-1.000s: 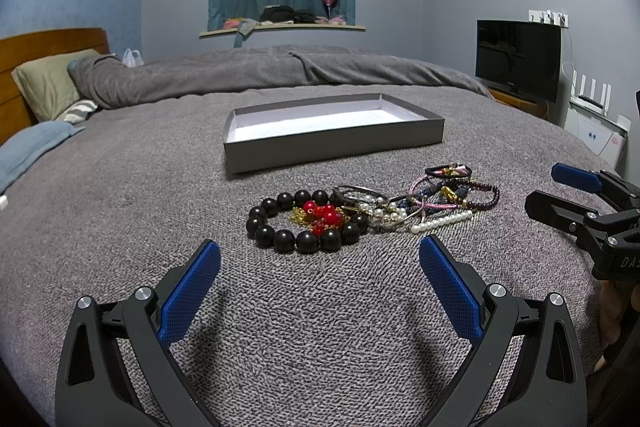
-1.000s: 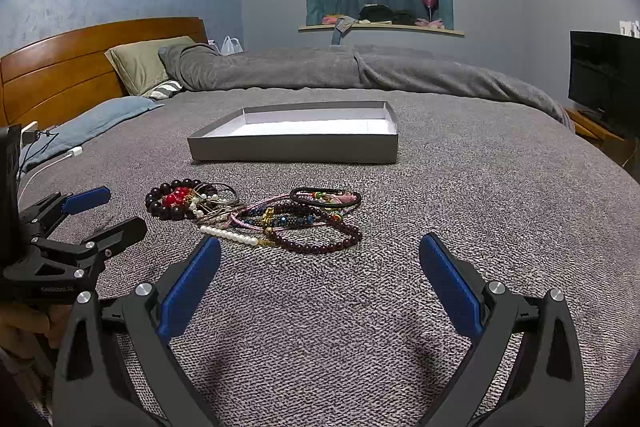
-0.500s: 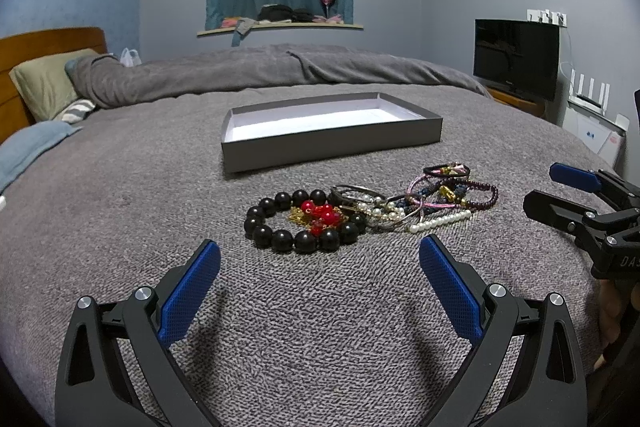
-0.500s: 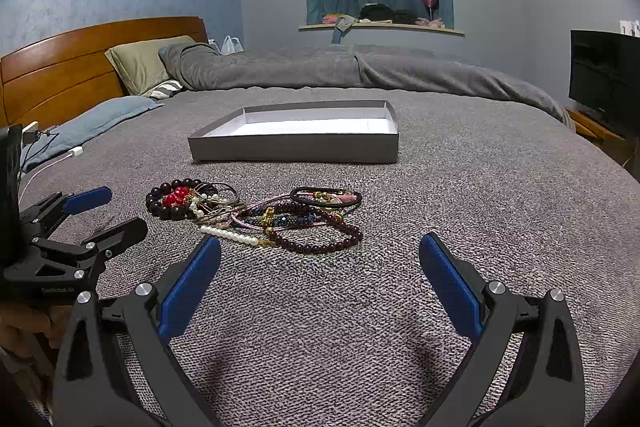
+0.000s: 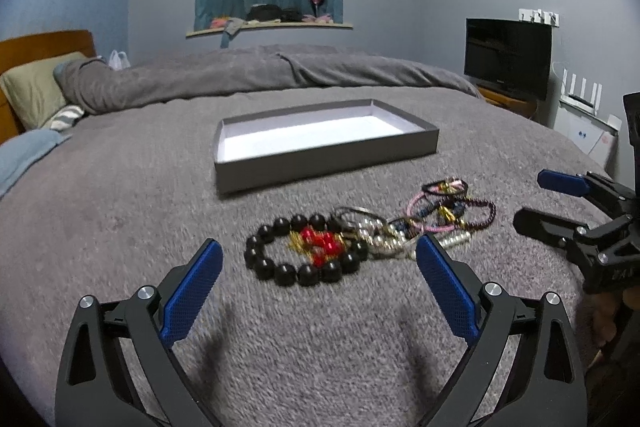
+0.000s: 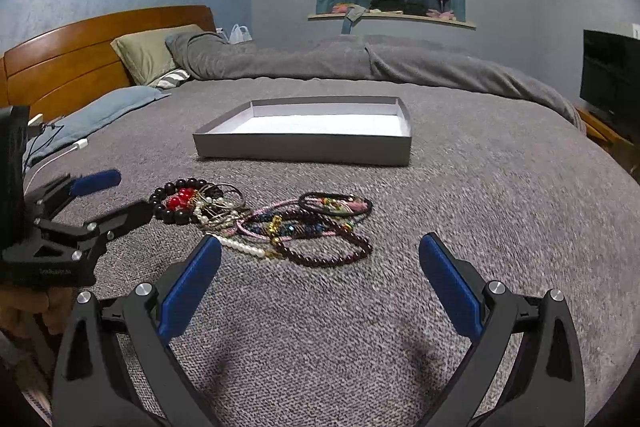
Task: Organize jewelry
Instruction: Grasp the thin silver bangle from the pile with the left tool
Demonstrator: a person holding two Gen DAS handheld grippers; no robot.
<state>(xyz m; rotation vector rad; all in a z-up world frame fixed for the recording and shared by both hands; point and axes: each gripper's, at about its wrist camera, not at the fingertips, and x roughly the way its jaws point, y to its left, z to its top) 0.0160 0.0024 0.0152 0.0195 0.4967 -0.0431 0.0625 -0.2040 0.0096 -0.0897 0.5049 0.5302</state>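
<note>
Left gripper point(image 5: 318, 273) spread wide and empty, low in frame, lined up on the black bead bracelet point(image 5: 302, 251).

Right gripper point(image 6: 320, 267) likewise wide, empty, short of the dark red bead bracelet point(image 6: 324, 251). Likely step: first pickup; next, close on one strand. Grey tray point(image 5: 326, 163) beyond, mid-frame. No legible writing.

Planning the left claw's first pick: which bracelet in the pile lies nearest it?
The large black bead bracelet with red beads inside its ring, at the pile's left end, directly ahead of the open left claw.
</note>
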